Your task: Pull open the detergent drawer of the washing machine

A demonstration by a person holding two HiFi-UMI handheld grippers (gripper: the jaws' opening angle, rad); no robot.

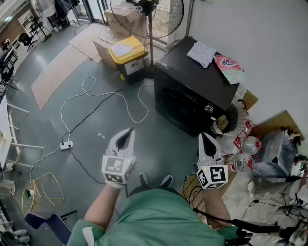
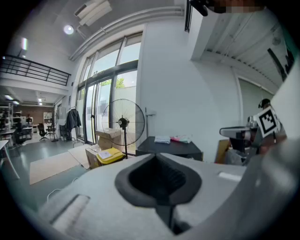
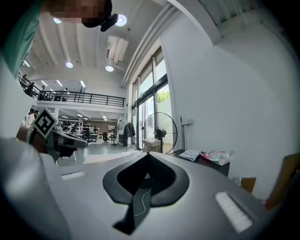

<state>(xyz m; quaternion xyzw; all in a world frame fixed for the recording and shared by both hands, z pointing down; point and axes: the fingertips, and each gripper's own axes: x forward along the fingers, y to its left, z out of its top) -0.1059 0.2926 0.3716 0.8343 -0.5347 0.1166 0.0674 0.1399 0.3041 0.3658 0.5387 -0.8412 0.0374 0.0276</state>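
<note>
The black washing machine point(image 1: 192, 91) stands against the white wall at the upper right of the head view, with a folded cloth point(image 1: 201, 53) and a pink bag point(image 1: 229, 67) on its top. Its dark front faces the floor space; I cannot make out the detergent drawer. My left gripper point(image 1: 126, 132) and right gripper point(image 1: 206, 136) are held close to my body, well short of the machine, both shut on nothing. The left gripper view shows the machine point(image 2: 171, 147) ahead beyond the closed left gripper point(image 2: 157, 154). In the right gripper view it point(image 3: 213, 166) sits right of the closed right gripper point(image 3: 147, 153).
A yellow-lidded bin point(image 1: 127, 53), cardboard boxes and a standing fan point(image 1: 149, 14) are left of the machine. A white cable with a power strip point(image 1: 66, 144) trails over the grey floor. Water bottles point(image 1: 240, 144), bags and cables crowd the right side.
</note>
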